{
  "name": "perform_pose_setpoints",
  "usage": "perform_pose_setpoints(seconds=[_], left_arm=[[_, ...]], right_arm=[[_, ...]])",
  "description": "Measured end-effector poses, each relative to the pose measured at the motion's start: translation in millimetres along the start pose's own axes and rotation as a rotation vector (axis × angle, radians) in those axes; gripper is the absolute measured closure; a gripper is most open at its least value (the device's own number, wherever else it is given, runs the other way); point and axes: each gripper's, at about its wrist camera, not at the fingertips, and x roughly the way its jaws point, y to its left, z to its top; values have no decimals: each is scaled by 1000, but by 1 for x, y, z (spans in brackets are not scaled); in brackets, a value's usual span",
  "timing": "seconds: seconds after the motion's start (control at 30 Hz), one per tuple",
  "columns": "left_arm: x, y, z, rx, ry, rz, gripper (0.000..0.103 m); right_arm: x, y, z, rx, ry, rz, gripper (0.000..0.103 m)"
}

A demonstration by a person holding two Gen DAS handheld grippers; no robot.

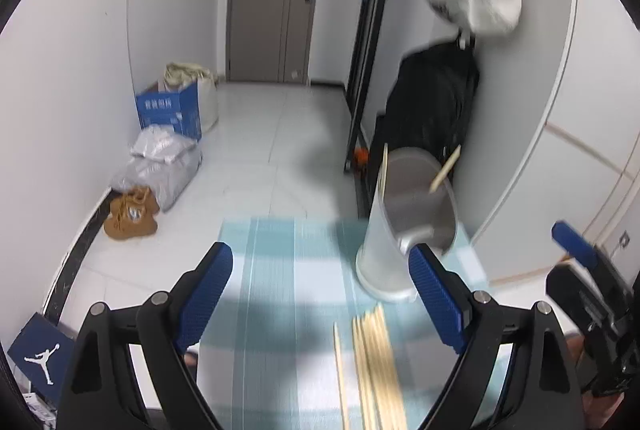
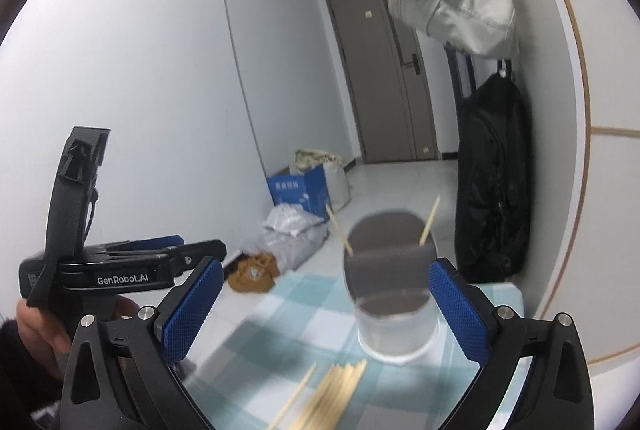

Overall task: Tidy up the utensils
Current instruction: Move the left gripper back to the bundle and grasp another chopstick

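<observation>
Both the left tool (image 1: pixel 320 294) and the right tool (image 2: pixel 326 306) hang spread and empty above the table (image 1: pixel 280 270). The loose chopsticks (image 1: pixel 372 362) lie bunched near its front edge, just short of the holder (image 1: pixel 404 230) towards the far right corner. A careless pinch could scatter the bundle or knock that tall holder over. The holder already has two chopsticks leaning inside it.
</observation>
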Motion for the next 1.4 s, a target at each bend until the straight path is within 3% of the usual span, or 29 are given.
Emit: perform_pose_setpoints(seconds=[0.2, 0.4, 0.6, 0.77, 1.07, 1.17, 1.23, 1.33, 1.4], left_arm=[[37, 1, -33, -10, 159, -9, 16], [75, -2, -59, 17, 308, 47, 16], [104, -3, -85, 84, 471, 87, 16], [110, -5, -86, 85, 527, 100, 17], [123, -19, -78, 104, 578, 71, 46], [128, -26, -73, 124, 589, 53, 65], [133, -30, -71, 133, 610, 38, 83], [138, -32, -68, 130, 619, 30, 99], [140, -33, -67, 124, 615, 20, 101]], right_arm=[[12, -12, -37, 27, 85, -21, 0], [23, -26, -67, 34, 153, -43, 0], [31, -45, -74, 107, 182, -52, 0], [38, -52, -75, 139, 200, -45, 0], [41, -59, -75, 190, 227, -53, 0], [42, -66, -76, 214, 242, -58, 0], [43, -69, -77, 229, 255, -63, 1], [42, -73, -79, 242, 269, -75, 1], [41, -74, -79, 246, 275, -81, 1]])
